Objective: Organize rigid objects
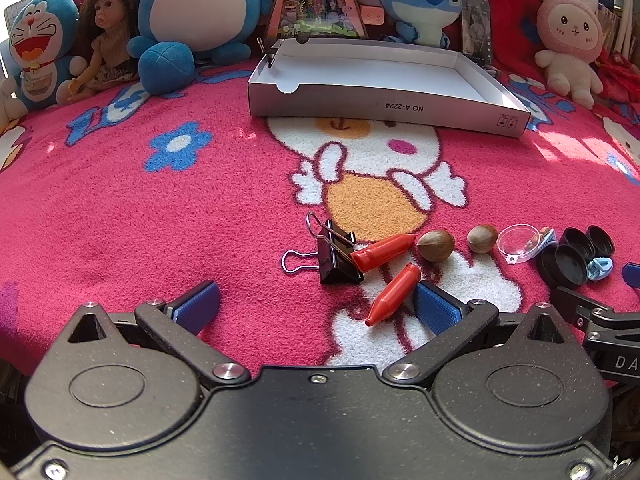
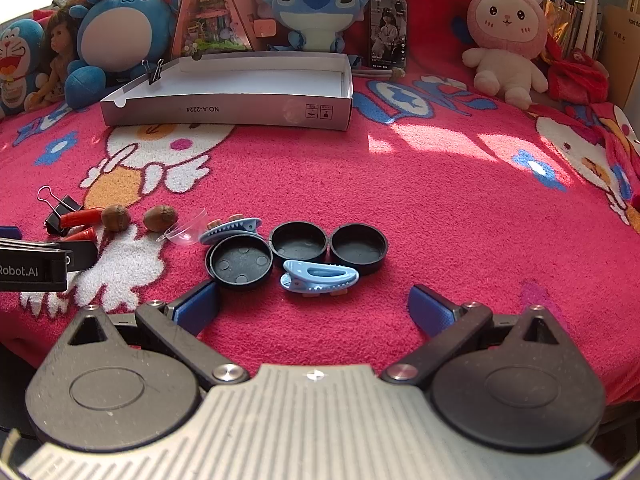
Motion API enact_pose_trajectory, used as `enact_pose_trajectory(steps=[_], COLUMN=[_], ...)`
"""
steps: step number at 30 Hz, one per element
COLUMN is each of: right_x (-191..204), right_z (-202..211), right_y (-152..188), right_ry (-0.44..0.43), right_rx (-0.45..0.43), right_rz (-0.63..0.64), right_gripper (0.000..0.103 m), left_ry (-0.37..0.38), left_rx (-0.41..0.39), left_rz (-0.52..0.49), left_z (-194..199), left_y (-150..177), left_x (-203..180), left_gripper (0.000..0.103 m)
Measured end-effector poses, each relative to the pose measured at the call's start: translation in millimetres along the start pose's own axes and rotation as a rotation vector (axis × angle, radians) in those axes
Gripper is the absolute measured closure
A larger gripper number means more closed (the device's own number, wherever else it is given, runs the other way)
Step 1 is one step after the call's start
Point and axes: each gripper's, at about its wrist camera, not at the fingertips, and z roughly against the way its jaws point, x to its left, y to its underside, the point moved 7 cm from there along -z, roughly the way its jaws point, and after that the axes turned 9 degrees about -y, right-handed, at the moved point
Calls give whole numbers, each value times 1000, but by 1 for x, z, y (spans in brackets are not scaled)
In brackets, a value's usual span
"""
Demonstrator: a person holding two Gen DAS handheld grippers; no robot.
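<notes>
Small rigid objects lie in a row on the pink blanket. In the left wrist view: a black binder clip, two red pointed caps, two nuts, a clear plastic dome. My left gripper is open and empty, its right pad beside the nearer red cap. In the right wrist view: three black round lids and two blue hair clips. My right gripper is open and empty, just before the nearer clip. A white open box lies farther back.
Plush toys, a doll, a triangular toy house and a phone line the back behind the box. A small binder clip is clamped on the box's left rim. The left gripper's body shows at the right wrist view's left edge.
</notes>
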Motion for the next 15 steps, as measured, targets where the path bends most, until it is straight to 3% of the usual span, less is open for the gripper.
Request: enact_pose_trajectory(steps=[15], right_x=[0], right_z=[1], right_y=[1], right_ry=[-6], right_rx=[-41], right_rz=[6], right_gripper=[0], left_ry=[26], left_rx=[-19], left_rz=[-17], left_z=[2], left_y=[0], left_x=[4], left_gripper=[0])
